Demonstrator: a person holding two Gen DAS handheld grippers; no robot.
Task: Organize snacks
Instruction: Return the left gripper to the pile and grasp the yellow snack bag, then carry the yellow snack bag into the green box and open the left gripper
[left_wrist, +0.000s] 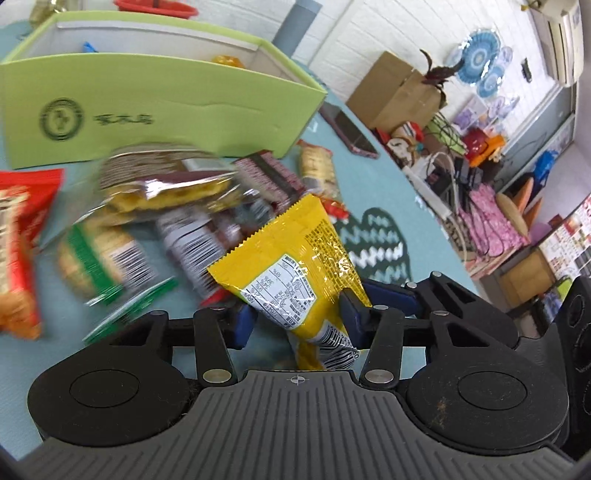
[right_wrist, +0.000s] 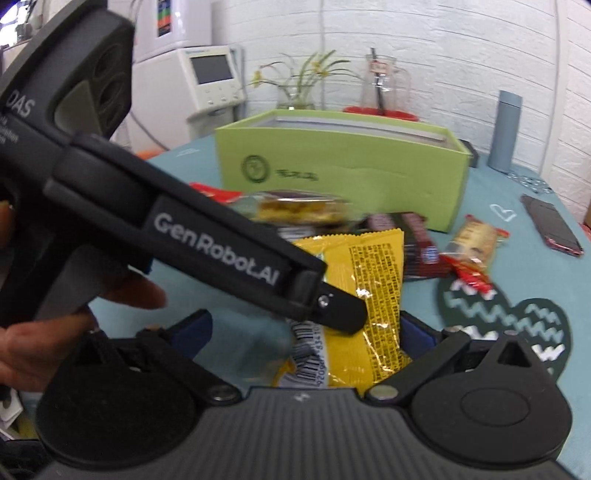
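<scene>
**A:** Holding firm there — the left gripper (left_wrist: 297, 317) has its blue pads pressed on both sides of the yellow snack packet (left_wrist: 291, 266), pinching it low, near the barcode end, so the rest of the pack stands up ahead of the fingers.

**B:** And the packet looks clear of the teal tablecloth (left_wrist: 369, 206), above the loose pile of snacks (left_wrist: 166, 206). Why grab it by the tail?

**A:** My guess: a crimped end is flat and stiff, easier to nip than a puffy middle. It also leaves the body free to drop in nose first.

**B:** The right gripper (right_wrist: 303, 332)?

**A:** Spread wide, jaws apart with the packet's lower end (right_wrist: 354, 295) lying between them, but I can't see either pad touching it. It may be steadying or readying a handover; hard to call. The left tool's arm crosses in front of it.

**B:** Destination?

**A:** Surely the green box (right_wrist: 343, 170), standing open-topped just behind the pile. A couple of items already show inside (left_wrist: 229, 61).

**B:** Risks?

**A:** Slick foil, a narrow grip; a quick swing could let it slide. Plenty still lies on the cloth, a beige wrapped biscuit (right_wrist: 476, 240) among it, so this looks an early stage.
</scene>
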